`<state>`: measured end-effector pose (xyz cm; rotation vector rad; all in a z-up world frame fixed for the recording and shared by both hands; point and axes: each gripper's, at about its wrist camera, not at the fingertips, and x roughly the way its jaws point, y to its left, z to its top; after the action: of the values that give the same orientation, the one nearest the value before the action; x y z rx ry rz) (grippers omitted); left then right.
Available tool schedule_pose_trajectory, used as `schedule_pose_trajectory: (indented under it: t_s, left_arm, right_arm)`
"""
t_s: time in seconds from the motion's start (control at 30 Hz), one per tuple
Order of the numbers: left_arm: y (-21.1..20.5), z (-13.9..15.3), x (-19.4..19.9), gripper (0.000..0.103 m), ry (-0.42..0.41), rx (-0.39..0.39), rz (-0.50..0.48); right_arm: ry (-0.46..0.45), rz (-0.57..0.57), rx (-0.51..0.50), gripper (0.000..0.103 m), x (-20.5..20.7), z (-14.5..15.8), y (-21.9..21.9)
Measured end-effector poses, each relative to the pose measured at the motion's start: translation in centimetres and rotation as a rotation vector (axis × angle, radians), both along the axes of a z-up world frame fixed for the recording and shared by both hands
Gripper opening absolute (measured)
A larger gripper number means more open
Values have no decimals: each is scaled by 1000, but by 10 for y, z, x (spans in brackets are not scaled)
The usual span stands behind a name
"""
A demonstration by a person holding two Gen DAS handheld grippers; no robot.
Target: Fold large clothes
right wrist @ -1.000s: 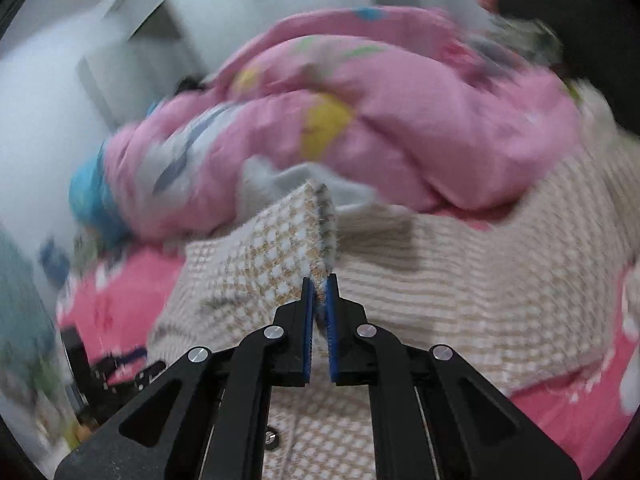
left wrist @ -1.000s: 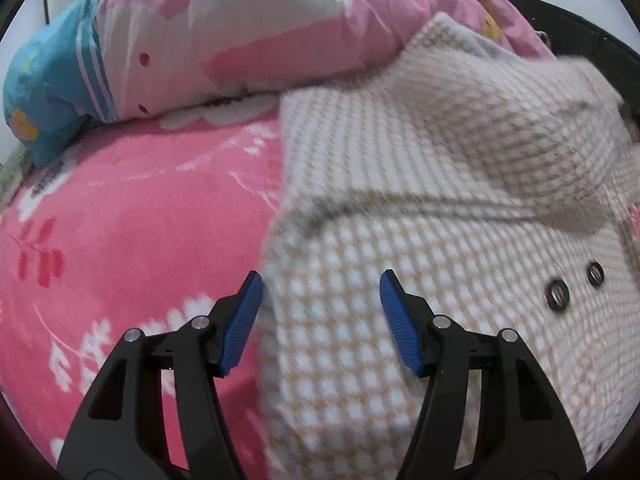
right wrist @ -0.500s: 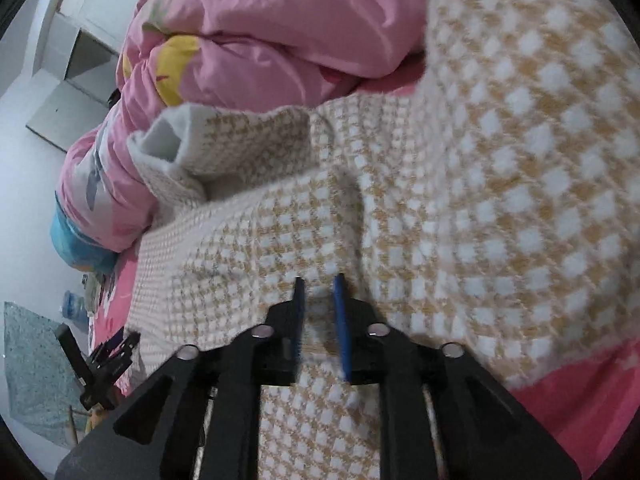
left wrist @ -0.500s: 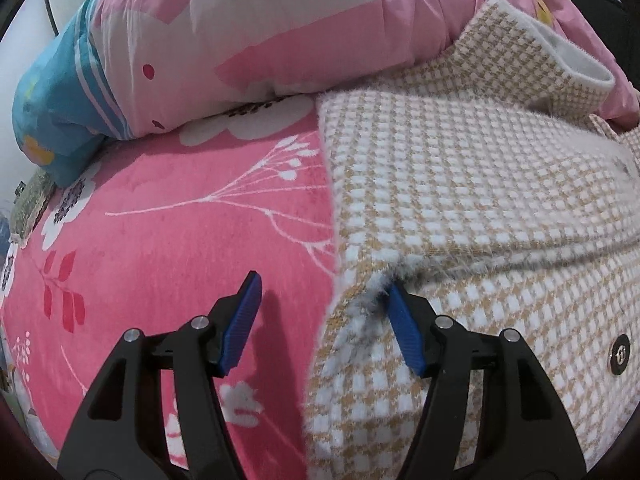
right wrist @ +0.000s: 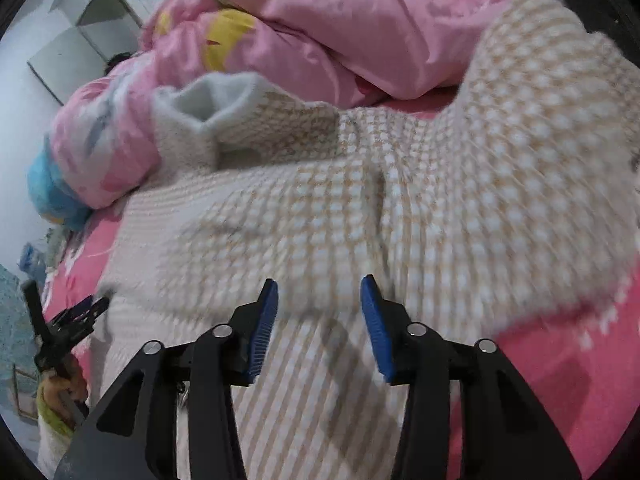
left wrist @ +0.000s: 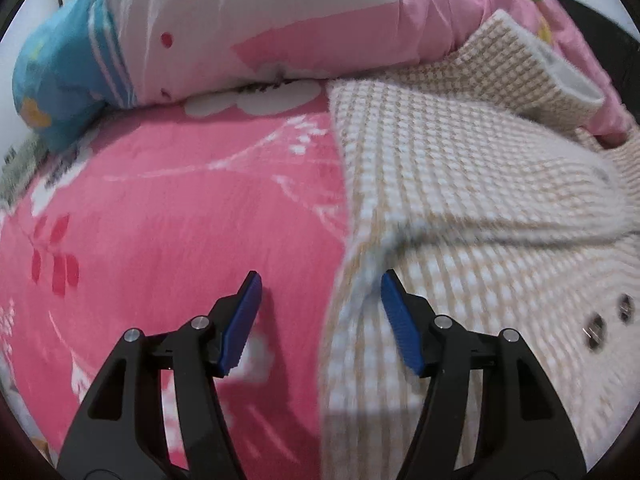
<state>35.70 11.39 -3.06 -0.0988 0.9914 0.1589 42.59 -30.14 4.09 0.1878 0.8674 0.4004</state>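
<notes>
A cream and tan checked coat point(left wrist: 460, 184) lies spread on the pink floral bed cover point(left wrist: 172, 216), one sleeve folded across its body and the cuff point(left wrist: 560, 68) resting against the quilt. Two metal snaps point(left wrist: 608, 320) show at its right. My left gripper point(left wrist: 320, 304) is open over the coat's left edge, with the right pad at the fabric and the left pad over the bed cover. In the right wrist view the same coat point(right wrist: 400, 208) fills the frame. My right gripper point(right wrist: 318, 312) hangs just above it, jaws opening, holding nothing. The left gripper point(right wrist: 68, 320) shows far left.
A bunched pink quilt point(left wrist: 280, 20) with a blue end point(left wrist: 60, 76) lies along the far side of the bed, also the pink quilt point(right wrist: 320, 28) behind the coat. White furniture point(right wrist: 80, 28) stands beyond. A hand in a yellow sleeve point(right wrist: 56, 396) holds the left tool.
The right gripper let go of the sleeve it held up, dropped toward the coat and opened its jaws. The sleeve now lies folded across the coat. The left gripper shifted along the coat's left edge.
</notes>
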Motion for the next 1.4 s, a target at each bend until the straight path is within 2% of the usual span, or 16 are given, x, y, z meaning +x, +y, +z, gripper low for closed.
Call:
schedule_pose_trajectory:
  t_s: [0.03,0.13,0.23,0.3,0.4,0.53,0.57,0.67,0.87,1.0,1.07,1.13,1.17,1.2,1.27,1.4]
  left_arm:
    - [2,2,-10,59,7,-27,-6]
    - [8,1,-53,65,36,-127,-16]
    - [8,-6,-101,65,68,-221,-17]
    - [7,-9,-129,65,76,-266,-13]
    - [0,-11,-171,65,61,-306,-10]
    - [-15,-11,-214,61,35,-385,-12]
    - [-19,-14,-223,54,39,-417,-14]
    - [-30,-27,-242,47,55,-507,-15]
    - [-36,-43,-260,45,48,-576,35]
    - [-27,-57,-260,42,58,-641,84]
    - [-28,-57,-258,42,59,-632,94]
    - [-34,-55,-260,39,58,-581,98]
    - [-39,-52,-258,34,58,-542,97]
    - [-43,-48,-257,24,58,-504,92]
    - [-50,-27,-260,9,30,-425,60]
    - [-56,41,-283,7,-107,-267,-28]
  right_arm:
    - [-3,2,10,60,-12,1,-5]
    - [7,-7,43,66,-71,-6,-31]
    - [59,-43,98,66,-116,-24,-57]
    - [121,-68,167,66,-147,-47,-76]
    - [178,-87,240,66,-177,-77,-86]
    - [208,-61,392,66,-222,-104,-94]
    - [219,-51,418,65,-231,-108,-94]
    - [240,-26,462,60,-247,-119,-90]
    - [292,33,517,51,-254,-137,-75]
    - [307,26,535,38,-254,-158,-72]
    - [295,13,543,30,-257,-164,-72]
    - [263,2,504,25,-262,-161,-67]
    - [259,0,494,21,-263,-158,-66]
    - [248,3,481,13,-264,-151,-65]
    - [179,25,497,11,-268,-125,-71]
    - [-21,56,486,9,-289,-46,-94]
